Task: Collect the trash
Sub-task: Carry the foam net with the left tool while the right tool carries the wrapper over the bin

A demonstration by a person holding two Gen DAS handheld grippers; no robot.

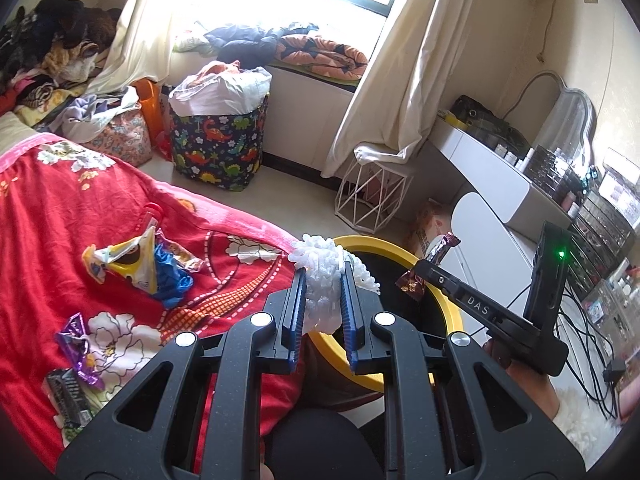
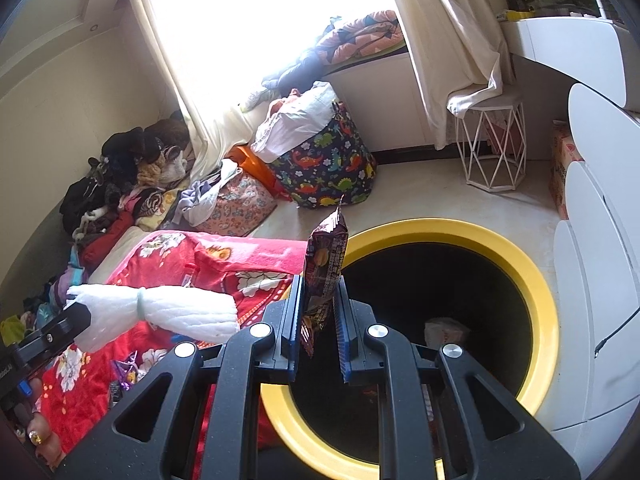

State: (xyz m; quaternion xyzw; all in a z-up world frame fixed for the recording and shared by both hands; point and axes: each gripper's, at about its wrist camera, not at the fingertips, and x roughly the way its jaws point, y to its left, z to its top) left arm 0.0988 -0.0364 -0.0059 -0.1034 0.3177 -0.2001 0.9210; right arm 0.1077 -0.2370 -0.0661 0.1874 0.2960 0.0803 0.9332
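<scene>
Yellow-rimmed bin [image 2: 536, 280] mouth open below; red blanket [image 1: 60, 208] left, white drawers [image 2: 600, 280] right

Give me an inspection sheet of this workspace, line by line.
Surface: red floral blanket on the bed.
Job's things: yellow-rimmed bin beside the bed; yellow-blue wrappers, purple wrapper, dark packet lie on the blanket.
Clutter: dinosaur-print basket, clothes heaps.
Grippers: left hand-held gripper shut on white foam net; right hand-held gripper shut on brown snack wrapper, over the bin.
Cables: black cords on the floor.
Surroundings: window, curtains, white dresser.
</scene>
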